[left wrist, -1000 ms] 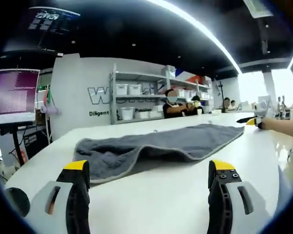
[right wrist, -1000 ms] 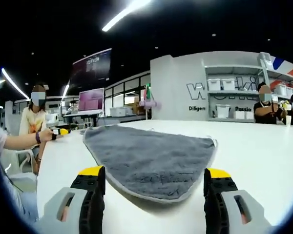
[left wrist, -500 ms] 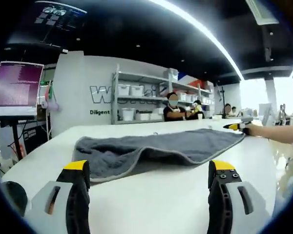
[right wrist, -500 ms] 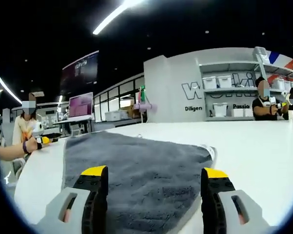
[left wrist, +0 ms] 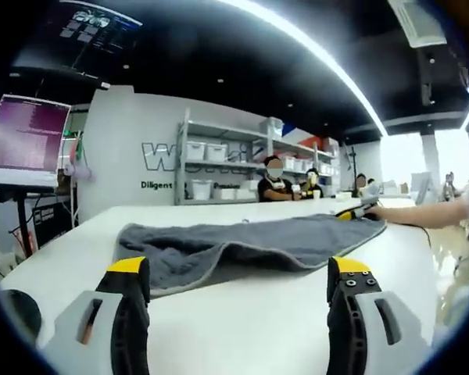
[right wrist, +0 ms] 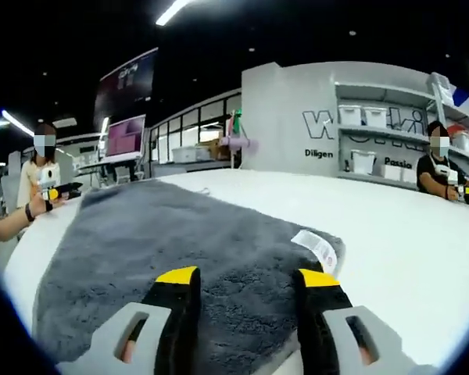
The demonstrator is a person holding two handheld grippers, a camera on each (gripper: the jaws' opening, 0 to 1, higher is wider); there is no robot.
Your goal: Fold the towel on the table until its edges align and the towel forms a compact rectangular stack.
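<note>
A grey towel (left wrist: 250, 242) lies spread on the white table (left wrist: 250, 328), its near edge partly folded under. My left gripper (left wrist: 238, 273) is open just short of that near edge, nothing between its jaws. In the left gripper view the right gripper (left wrist: 352, 211) rests at the towel's far end, held by a hand. In the right gripper view the towel (right wrist: 164, 242) fills the foreground, with a white label (right wrist: 316, 246) at its corner. My right gripper (right wrist: 248, 280) sits over this corner, open with the jaws fairly close together. The left gripper (right wrist: 59, 190) is at the towel's far end.
Bare white table (right wrist: 406, 242) extends to the right of the towel. Beyond the table stand shelves with white bins (left wrist: 219, 168), a monitor on a stand (left wrist: 27, 141) and several seated people (left wrist: 270, 187).
The right gripper has moved forward onto the towel's labelled corner and its jaws have drawn closer. The left gripper has hardly moved.
</note>
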